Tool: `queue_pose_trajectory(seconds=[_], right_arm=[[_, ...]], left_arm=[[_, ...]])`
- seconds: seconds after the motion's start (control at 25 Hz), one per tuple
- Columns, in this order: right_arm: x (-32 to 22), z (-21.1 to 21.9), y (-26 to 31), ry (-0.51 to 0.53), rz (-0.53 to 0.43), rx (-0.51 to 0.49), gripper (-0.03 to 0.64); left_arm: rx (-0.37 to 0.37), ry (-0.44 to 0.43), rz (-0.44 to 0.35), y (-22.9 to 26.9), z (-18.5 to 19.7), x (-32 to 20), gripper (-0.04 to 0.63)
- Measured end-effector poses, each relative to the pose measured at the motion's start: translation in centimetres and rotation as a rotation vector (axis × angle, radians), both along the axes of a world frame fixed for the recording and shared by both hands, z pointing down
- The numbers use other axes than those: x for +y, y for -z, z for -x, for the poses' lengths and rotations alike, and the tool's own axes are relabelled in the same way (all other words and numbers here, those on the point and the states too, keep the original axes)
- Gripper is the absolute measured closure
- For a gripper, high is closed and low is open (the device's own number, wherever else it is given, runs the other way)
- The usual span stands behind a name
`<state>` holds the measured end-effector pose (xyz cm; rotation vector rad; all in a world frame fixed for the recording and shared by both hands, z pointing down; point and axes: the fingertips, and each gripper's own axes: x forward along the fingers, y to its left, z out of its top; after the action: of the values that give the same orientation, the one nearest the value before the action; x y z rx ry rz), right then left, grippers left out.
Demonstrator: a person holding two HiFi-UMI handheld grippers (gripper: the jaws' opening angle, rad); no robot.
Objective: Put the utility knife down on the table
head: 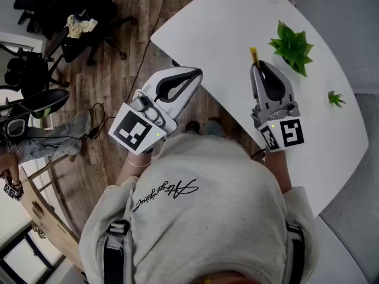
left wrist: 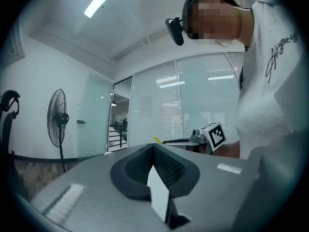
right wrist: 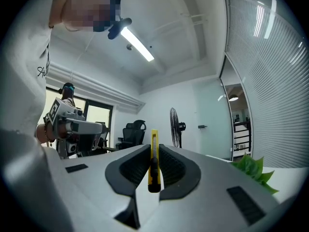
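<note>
The yellow utility knife (right wrist: 154,158) stands on edge between the jaws of my right gripper (right wrist: 153,146), which is shut on it. Its front end pokes out past the fingertips. In the head view the knife (head: 253,54) sticks out of the right gripper (head: 256,65) over the white table (head: 225,22). My left gripper (head: 198,72) hangs beside the table's near edge, over the wooden floor. Its jaws meet at the tip (left wrist: 153,147) with nothing between them. From the left gripper view, the right gripper (left wrist: 212,136) and the knife's tip (left wrist: 157,140) show beyond.
A potted green plant (head: 291,45) stands on the table just right of the right gripper, and a smaller sprig (head: 336,98) lies nearer the right edge. Office chairs (head: 65,16) and cables are on the floor at left. A standing fan (right wrist: 175,127) is in the background.
</note>
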<state>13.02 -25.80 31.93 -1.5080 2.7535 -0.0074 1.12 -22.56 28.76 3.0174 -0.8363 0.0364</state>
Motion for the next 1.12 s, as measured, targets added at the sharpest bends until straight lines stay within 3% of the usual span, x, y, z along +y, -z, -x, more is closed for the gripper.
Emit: queue_pose_trajectory(seconds=[1.12], right_arm=[[-1.6,0.6,-4.6,0.002,0.100,0.047,0.563]], left_arm=[[-0.011,0.017,0.014,-0.3,0.6,0.1,0.606]])
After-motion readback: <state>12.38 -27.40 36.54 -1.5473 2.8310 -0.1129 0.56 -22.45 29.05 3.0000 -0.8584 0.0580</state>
